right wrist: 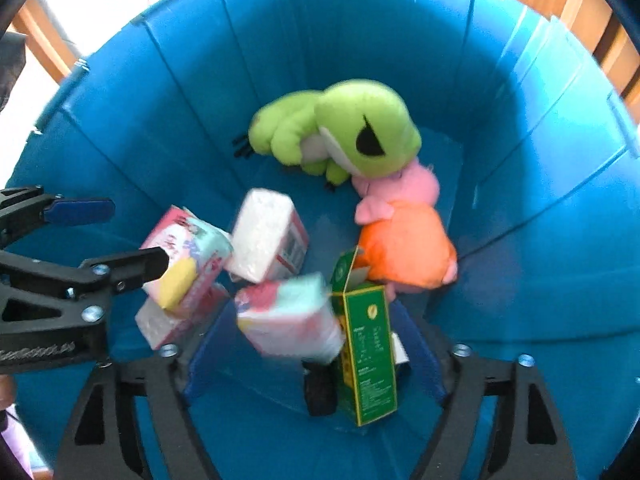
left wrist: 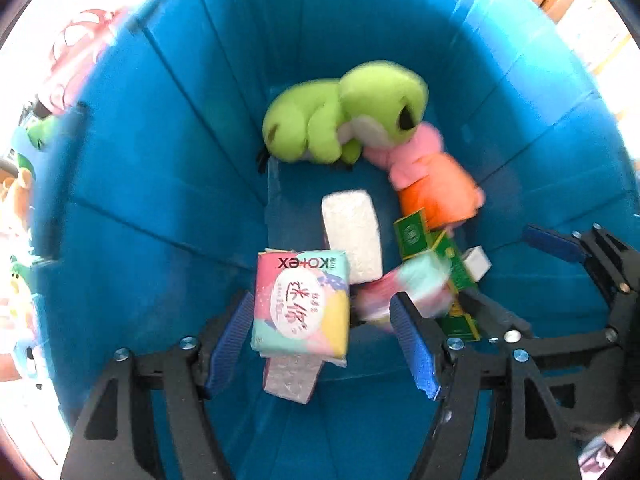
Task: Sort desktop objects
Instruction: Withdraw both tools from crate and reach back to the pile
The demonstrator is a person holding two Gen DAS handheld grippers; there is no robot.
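Both grippers hang over a deep blue bin point(left wrist: 160, 160), also in the right wrist view point(right wrist: 520, 260). My left gripper point(left wrist: 324, 344) is open; a Kotex pack point(left wrist: 302, 304) lies between its fingers, not clamped. My right gripper point(right wrist: 316, 344) is open; a blurred pink-and-mint pack point(right wrist: 288, 320) is in mid-air between its fingers, also in the left wrist view point(left wrist: 404, 288). In the bin lie a green frog plush point(right wrist: 340, 132), a pink-and-orange pig plush point(right wrist: 404, 240), a white tissue pack point(right wrist: 268, 236) and a green carton point(right wrist: 368, 352).
Another Kotex pack point(right wrist: 188, 256) rests on a pink-white pack point(right wrist: 168, 324) at the bin's left. A small white box point(left wrist: 476, 262) lies by the green carton. More plush toys point(left wrist: 24, 184) sit outside the bin on the left. Wooden furniture point(right wrist: 580, 8) stands behind the bin.
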